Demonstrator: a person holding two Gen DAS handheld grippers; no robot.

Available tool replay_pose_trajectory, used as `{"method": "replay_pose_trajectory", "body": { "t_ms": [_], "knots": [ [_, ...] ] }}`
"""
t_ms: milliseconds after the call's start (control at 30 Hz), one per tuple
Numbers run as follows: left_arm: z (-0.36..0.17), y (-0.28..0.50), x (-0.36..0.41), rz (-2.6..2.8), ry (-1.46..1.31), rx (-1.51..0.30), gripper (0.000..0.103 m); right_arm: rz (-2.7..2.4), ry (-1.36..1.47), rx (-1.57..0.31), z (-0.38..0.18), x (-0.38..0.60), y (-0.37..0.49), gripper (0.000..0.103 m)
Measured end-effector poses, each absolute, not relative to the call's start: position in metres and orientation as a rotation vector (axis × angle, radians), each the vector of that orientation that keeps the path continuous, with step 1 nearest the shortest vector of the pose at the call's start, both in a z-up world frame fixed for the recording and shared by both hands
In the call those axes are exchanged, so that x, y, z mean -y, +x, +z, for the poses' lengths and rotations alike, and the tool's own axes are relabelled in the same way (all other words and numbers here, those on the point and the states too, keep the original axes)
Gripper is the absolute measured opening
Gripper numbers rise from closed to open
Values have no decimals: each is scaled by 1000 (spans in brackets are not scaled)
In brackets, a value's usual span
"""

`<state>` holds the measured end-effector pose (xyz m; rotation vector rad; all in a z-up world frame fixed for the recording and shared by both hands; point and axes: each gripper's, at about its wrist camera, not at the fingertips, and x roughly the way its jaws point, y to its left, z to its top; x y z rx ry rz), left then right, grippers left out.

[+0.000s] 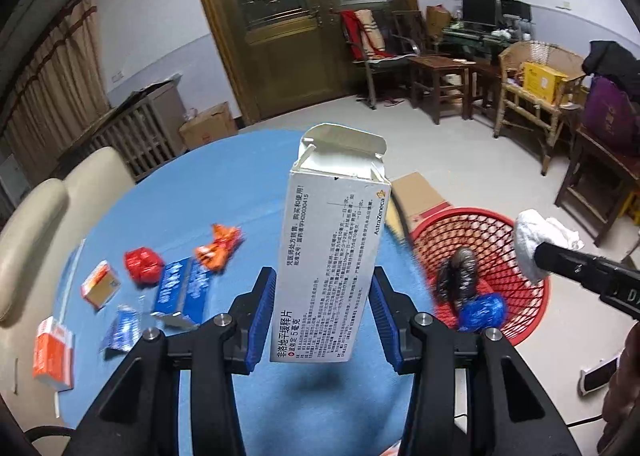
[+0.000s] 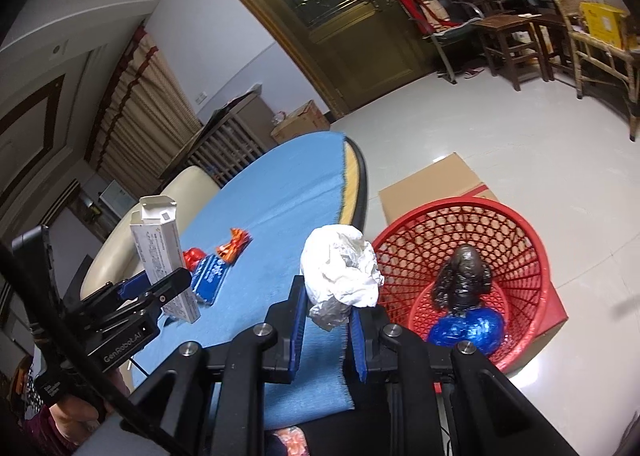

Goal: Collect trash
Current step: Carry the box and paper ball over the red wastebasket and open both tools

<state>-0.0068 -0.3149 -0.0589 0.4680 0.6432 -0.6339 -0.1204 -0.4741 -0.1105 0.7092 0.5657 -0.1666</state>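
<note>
My left gripper (image 1: 323, 288) is shut on a tall white medicine carton (image 1: 334, 244) with its top flap open, held upright above the blue table (image 1: 208, 191). My right gripper (image 2: 326, 304) is shut on a crumpled white tissue wad (image 2: 340, 272), near the table's right edge. From the left wrist view that tissue wad (image 1: 532, 244) hangs over the rim of the red mesh basket (image 1: 500, 232), which stands on the floor right of the table. Inside the basket (image 2: 520, 240) lie a dark wrinkled bag (image 2: 462, 276) and a blue foil ball (image 2: 468, 330).
Loose trash lies on the table's left: an orange wrapper (image 1: 220, 246), a red wrapper (image 1: 142, 264), a blue packet (image 1: 180, 288), small orange-and-white boxes (image 1: 54, 352). A cream chair (image 1: 36, 223) stands at the left, a flat cardboard box (image 2: 432, 183) behind the basket.
</note>
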Motion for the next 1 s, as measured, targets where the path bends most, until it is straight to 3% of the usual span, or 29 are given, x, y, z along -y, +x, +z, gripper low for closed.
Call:
{"method": "replay_pose_trajectory", "body": {
  "t_ms": [333, 400, 467, 567, 600, 633, 1000],
  "knots": [
    [-75, -5, 367, -888, 417, -720, 52, -297, 790, -572, -128, 505, -129, 25],
    [-80, -1, 376, -919, 411, -752, 62, -319, 808, -579, -131, 510, -130, 25],
    [-83, 2, 380, -929, 405, -759, 65, -329, 824, -593, -134, 515, -129, 28],
    [-85, 5, 377, -921, 409, -757, 65, -339, 837, -603, -137, 518, -129, 43],
    [-86, 6, 375, -916, 407, -760, 65, -338, 840, -598, -137, 518, -131, 64],
    [-86, 8, 371, -909, 406, -767, 65, -344, 841, -581, -136, 517, -133, 71],
    [-88, 6, 306, -796, 436, -730, 65, -323, 762, -537, -117, 497, -125, 71]
  ]
}}
